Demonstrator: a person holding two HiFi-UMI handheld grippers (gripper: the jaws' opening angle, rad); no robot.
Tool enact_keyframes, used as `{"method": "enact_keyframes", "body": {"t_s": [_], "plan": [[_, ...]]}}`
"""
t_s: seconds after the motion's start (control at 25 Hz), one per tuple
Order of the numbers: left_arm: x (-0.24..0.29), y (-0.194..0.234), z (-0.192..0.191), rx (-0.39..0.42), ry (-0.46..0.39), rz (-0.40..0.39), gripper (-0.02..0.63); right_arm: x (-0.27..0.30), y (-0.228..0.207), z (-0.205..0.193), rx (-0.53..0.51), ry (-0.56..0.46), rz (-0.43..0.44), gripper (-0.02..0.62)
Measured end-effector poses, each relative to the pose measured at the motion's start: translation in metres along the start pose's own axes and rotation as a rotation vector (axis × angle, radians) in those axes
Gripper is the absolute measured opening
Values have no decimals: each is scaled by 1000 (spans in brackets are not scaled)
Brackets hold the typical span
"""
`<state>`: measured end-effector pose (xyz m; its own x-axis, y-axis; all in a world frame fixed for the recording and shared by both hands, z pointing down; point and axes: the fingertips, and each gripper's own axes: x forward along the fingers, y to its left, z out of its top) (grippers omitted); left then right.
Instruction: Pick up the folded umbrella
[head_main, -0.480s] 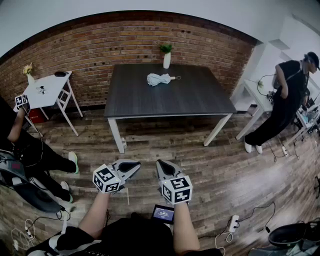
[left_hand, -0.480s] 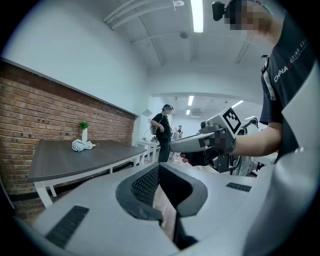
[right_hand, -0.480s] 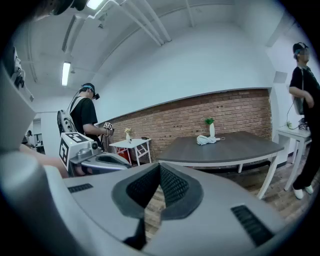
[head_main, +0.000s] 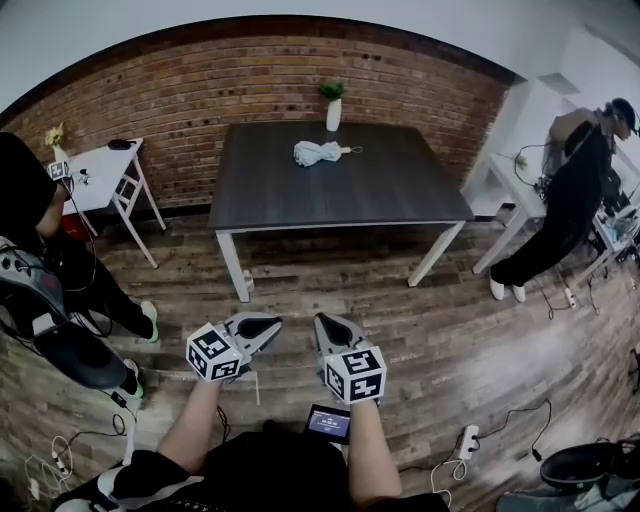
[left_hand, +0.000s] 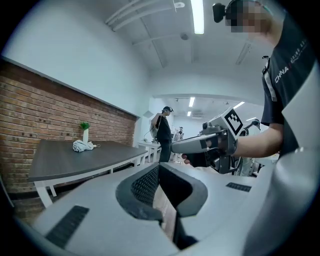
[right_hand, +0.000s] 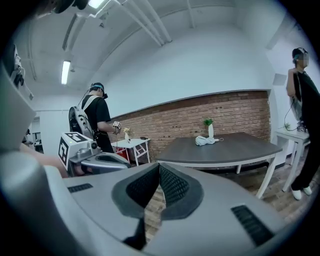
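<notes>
The folded umbrella, pale and bundled, lies at the far middle of a dark table; it also shows small in the left gripper view and the right gripper view. Both grippers hang side by side over the wooden floor, well short of the table's near edge. My left gripper is shut with nothing between its pads. My right gripper is likewise shut and empty. In each gripper view the other gripper shows alongside.
A white vase with a green plant stands just behind the umbrella. A person stands by a white side table at the left. Another person stands at a white desk on the right. A power strip and cables lie on the floor.
The person at the left has straightened up and come further into view. The person at the right has shifted posture. Both grippers stay where they were.
</notes>
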<state>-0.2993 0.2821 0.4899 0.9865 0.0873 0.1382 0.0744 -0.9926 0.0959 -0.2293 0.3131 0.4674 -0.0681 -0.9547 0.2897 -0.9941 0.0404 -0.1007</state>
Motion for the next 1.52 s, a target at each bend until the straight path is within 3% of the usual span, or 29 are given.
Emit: {"method": "enact_keyframes", "body": {"t_s": [0.84, 1.04, 1.28, 1.52], "plan": [[20, -8, -2, -24, 27, -14, 2, -5, -16, -6, 31, 19, 33, 9], [33, -21, 0, -52, -1, -31, 2, -16, -30, -11, 40, 30, 36, 9], [56, -26, 1, -55, 26, -14, 2, -23, -58, -11, 61, 29, 44, 9], [76, -25, 33, -116, -97, -17, 3, -32, -90, -10, 75, 25, 55, 9]]}}
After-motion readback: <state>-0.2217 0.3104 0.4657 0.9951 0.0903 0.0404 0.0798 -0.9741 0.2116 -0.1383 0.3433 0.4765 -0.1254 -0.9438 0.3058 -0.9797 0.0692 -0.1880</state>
